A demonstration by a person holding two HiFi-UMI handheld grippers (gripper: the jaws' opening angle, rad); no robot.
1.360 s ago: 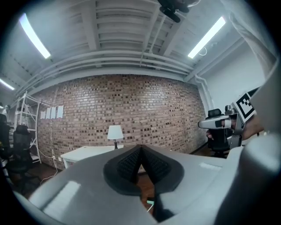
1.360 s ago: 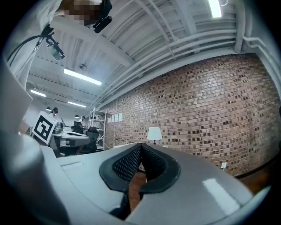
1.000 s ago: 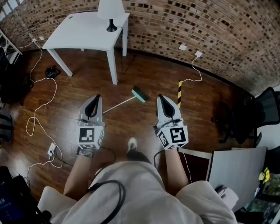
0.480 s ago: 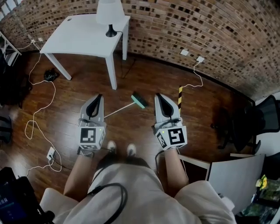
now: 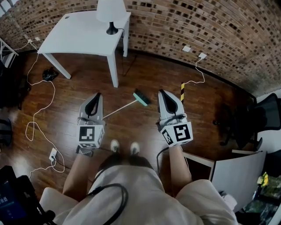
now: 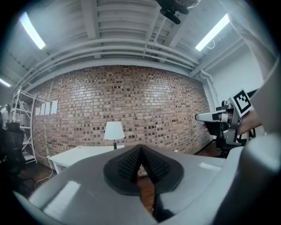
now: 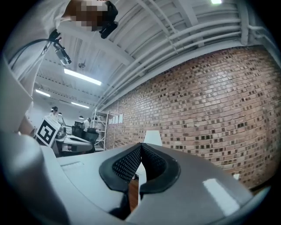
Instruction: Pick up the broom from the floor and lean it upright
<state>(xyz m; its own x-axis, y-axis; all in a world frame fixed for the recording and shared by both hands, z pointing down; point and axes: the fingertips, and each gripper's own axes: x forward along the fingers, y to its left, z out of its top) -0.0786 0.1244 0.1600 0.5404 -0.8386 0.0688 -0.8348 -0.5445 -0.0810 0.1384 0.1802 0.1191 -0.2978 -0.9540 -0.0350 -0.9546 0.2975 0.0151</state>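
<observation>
Brick wall (image 5: 210, 26) runs across the top of the head view. It is the likely spot to lean something tall against. Wooden floor (image 5: 131, 74) fills the middle of the view, and the white worktop (image 5: 83, 33) stands on it at the upper left, with a lamp (image 5: 109, 11) on top.

The person stands at the bottom of the view, feet (image 5: 115, 146) close together, facing the wall. Both arms reach out in front, most likely to get ready to bend down.

The left gripper (image 5: 96, 96) is held out flat at the middle left. Its fingers (image 6: 127, 165) are pressed together at the tips and hold nothing. The right gripper (image 5: 162, 93) is held out flat at the middle right. Its fingers (image 7: 125, 165) are pressed together too, with nothing in them.

The broom (image 5: 124, 107) lies flat on the floor, in the middle of the view between the two grippers. Its thin stick slants from beside the left gripper up to its green head (image 5: 141, 97), which is near the right gripper. Neither gripper touches it, since both are held high above the floor. I think the fingers must open and go down before the stick can be picked up.

A white cable (image 5: 41, 110) curls over the floor at the left, well apart from the broom.
</observation>
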